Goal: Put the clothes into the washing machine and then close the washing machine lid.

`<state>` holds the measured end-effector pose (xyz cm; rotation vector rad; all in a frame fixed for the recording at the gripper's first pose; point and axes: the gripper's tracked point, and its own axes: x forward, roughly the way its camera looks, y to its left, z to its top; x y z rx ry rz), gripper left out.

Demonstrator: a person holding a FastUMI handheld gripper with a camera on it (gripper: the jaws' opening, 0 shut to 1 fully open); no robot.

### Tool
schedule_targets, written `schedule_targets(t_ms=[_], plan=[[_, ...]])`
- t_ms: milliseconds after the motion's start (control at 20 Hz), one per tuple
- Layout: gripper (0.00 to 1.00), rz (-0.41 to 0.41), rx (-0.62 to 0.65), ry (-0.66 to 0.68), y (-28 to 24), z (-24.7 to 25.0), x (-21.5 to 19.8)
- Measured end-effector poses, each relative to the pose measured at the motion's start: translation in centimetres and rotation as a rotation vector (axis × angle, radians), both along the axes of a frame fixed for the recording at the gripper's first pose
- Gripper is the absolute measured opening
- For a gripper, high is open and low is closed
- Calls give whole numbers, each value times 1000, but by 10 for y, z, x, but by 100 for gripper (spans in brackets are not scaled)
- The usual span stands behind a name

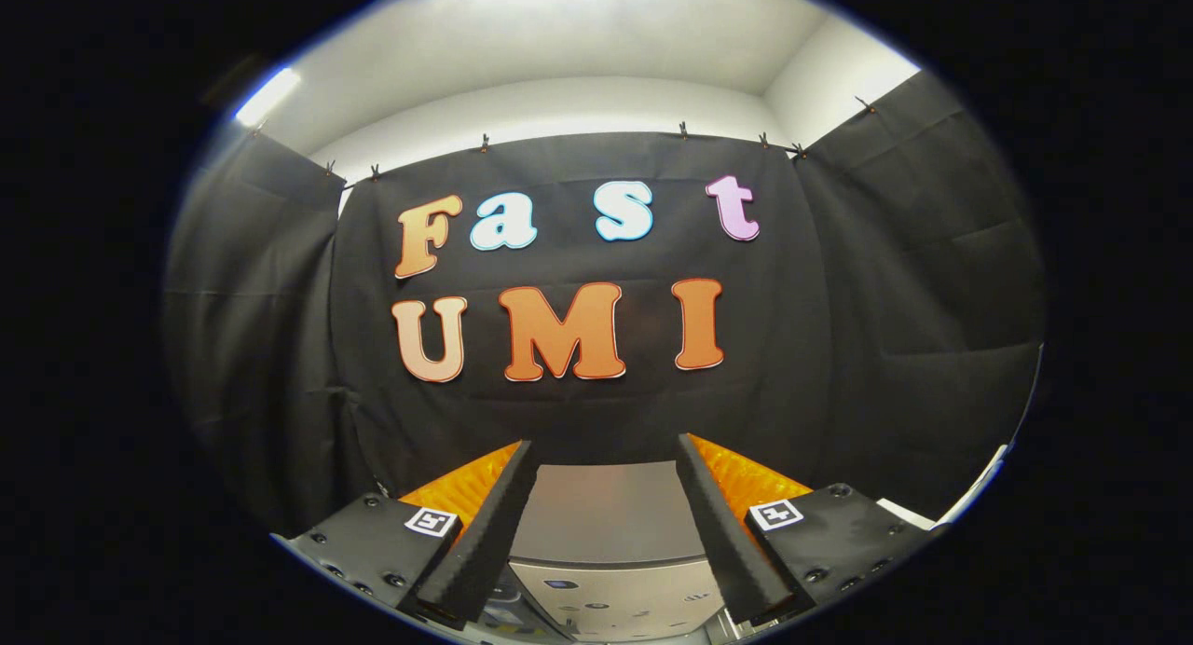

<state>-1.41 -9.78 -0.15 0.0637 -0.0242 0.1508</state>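
In the gripper view, the hand-held gripper [606,454] is held up high and points almost straight ahead at the black cloth wall [596,421] of the booth. It is level, not tipped to one side. Its two fingers [485,533] are spread wide apart. Nothing is between them and they pinch nothing. Each finger has a black foam pad on its inner side and bright orange ribbed plastic on its outer side. Each finger sits on a black block with a small square black-and-white marker [431,521] on top.

Below the hand-held gripper, in the gap between the two fingers, sits the boxy silver-grey washing machine [606,524]. You look down on it from above and a little behind. Its flat grey lid [604,510] lies down flat on top, so it looks closed. The lid is between the fingers but well under them, and they do not touch it. Nearer to the hand-held gripper, under the lid's front edge, is the paler panel of the washing machine [620,598] with small dark spots on it. They are too small to make out.

Beyond the right finger, low down, there is a thin white edge [969,496] next to the black cloth. What it is cannot be told.

The white ceiling [559,39] is above the cloth wall, with a bright light on it.
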Motion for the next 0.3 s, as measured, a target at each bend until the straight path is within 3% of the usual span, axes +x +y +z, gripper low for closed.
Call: schedule_targets(t_ms=[300], plan=[[98, 8, 7, 5, -5, -1, -1]])
